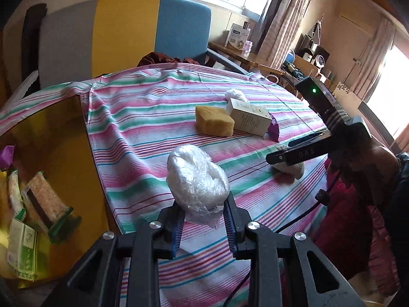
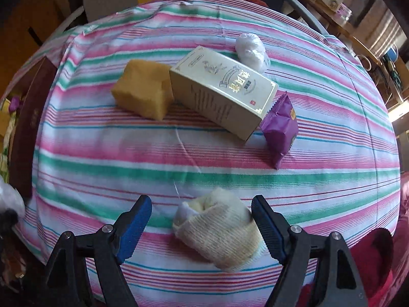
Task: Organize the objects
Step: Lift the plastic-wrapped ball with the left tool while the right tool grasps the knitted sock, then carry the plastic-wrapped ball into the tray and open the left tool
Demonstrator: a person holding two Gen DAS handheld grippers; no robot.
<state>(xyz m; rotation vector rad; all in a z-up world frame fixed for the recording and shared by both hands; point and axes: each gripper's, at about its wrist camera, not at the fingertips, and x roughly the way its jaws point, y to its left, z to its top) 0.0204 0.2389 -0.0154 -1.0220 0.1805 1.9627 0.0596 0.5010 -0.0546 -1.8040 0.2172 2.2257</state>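
My left gripper (image 1: 204,206) is shut on a white plastic-wrapped bundle (image 1: 196,181) and holds it above the striped cloth, beside the open yellow box (image 1: 61,153) at the left. My right gripper (image 2: 202,212) is open, its jaws on either side of a cream rolled sock (image 2: 219,232) that lies on the cloth; the right finger touches or nearly touches it. Farther back lie a yellow sponge (image 2: 143,92), a beige carton (image 2: 222,92), a purple packet (image 2: 281,128) and a second white wrapped bundle (image 2: 251,48).
The yellow box holds several packets (image 1: 43,199) and a purple wrapper (image 1: 6,153). A grey, yellow and blue chair back (image 1: 122,35) stands behind the table. The right gripper body (image 1: 319,138) shows at the right in the left wrist view. The striped cloth (image 2: 102,158) covers the table.
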